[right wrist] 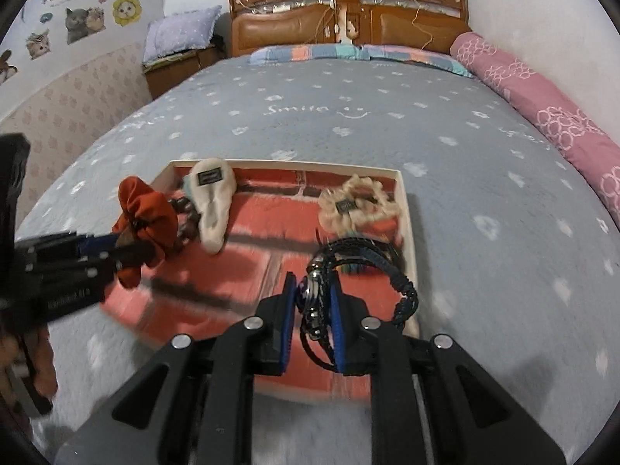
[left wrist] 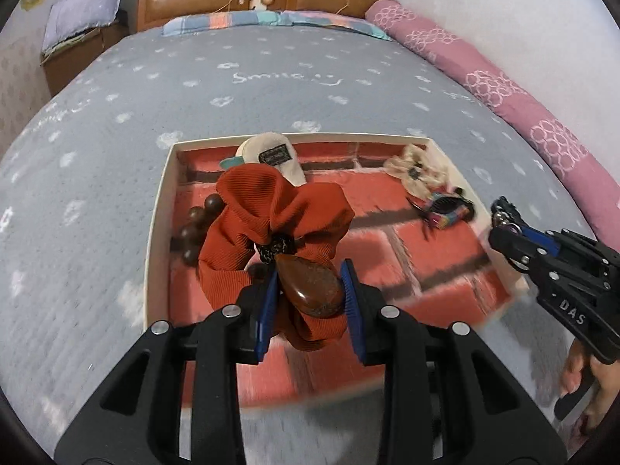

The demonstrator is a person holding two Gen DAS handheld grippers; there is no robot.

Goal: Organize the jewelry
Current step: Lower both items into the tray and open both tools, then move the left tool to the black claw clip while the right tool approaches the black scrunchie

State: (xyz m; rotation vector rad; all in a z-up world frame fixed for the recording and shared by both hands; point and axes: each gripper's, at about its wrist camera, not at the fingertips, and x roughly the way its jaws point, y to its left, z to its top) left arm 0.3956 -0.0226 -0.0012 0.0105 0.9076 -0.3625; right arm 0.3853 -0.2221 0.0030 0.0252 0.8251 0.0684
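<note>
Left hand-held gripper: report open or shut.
Shut: the left hand-held gripper clamps the rust-red bow hair clip between its blue pads.

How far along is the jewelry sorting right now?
Already in the box: cream hair clip, cream scrunchie, wooden bead bracelet. In hand: left gripper holds the rust-red hair bow; right gripper holds the braided bracelet. Left: setting both down.

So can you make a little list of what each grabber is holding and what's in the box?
left gripper: shut on rust bow clip with brown stone
right gripper: shut on dark braided bracelet
box: brick-print floor, on grey bedspread
inside box: cream pouch, cream scrunchie, wooden beads, striped hair claw
</note>
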